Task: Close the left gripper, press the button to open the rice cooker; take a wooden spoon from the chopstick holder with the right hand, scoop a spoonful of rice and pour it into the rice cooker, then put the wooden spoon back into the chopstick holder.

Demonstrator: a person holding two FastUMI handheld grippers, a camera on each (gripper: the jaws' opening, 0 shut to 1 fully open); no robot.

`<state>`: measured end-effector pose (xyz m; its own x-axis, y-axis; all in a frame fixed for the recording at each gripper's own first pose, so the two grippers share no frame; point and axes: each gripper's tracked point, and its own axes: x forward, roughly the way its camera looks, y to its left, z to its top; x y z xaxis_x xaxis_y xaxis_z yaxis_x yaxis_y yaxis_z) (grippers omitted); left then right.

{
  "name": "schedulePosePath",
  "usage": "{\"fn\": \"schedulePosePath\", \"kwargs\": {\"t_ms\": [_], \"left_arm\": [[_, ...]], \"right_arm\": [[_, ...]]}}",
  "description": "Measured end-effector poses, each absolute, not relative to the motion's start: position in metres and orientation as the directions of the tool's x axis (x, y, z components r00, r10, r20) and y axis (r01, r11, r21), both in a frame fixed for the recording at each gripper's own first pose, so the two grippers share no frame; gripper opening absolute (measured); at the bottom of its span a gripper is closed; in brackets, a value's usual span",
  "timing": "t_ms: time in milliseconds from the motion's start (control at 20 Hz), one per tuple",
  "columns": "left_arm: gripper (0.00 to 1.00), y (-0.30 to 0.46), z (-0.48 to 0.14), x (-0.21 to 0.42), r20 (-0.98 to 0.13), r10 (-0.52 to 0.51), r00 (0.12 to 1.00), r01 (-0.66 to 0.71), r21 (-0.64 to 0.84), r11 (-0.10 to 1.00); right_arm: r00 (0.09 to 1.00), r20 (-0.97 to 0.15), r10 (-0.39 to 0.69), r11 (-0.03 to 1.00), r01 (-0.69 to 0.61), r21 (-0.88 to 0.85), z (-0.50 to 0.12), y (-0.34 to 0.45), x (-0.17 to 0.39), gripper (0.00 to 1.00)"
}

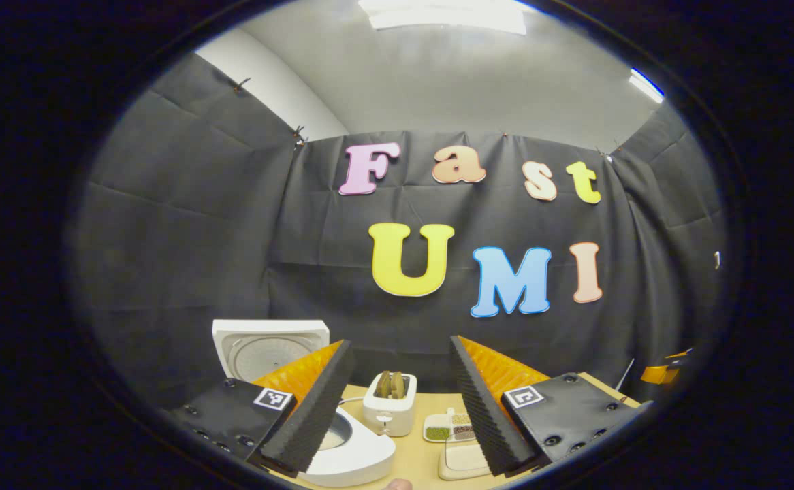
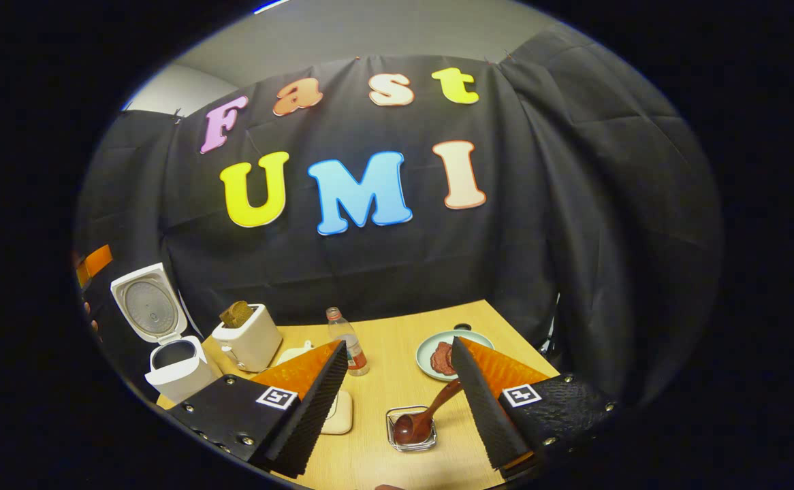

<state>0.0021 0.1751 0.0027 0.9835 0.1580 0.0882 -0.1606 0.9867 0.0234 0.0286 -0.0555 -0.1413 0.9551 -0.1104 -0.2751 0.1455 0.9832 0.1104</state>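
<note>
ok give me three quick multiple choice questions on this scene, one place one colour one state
1. Where is the wooden spoon bowl?
A in the clear container
B on the floor
C on a shelf
2. Toaster colour?
A red
B white
C black
3. The rice cooker is:
A shut
B lidless
C open, lid raised

Key: A, the bowl rests inside the container; B, its casing is white; C, the lid stands up behind the open pot.
</note>
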Motion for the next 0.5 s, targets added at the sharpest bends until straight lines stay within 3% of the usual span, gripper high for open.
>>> {"fn": "schedulePosePath", "kwargs": {"t_ms": [500], "left_arm": [[0.97, 0.143, -0.011, 0.0, 0.02, 0.197, 0.98, -0.198, 0.023, 0.98]], "right_arm": [[0.888, -0.452, -0.085, 0.959, 0.196, 0.205, -0.247, -0.108, 0.07, 0.97]]}}
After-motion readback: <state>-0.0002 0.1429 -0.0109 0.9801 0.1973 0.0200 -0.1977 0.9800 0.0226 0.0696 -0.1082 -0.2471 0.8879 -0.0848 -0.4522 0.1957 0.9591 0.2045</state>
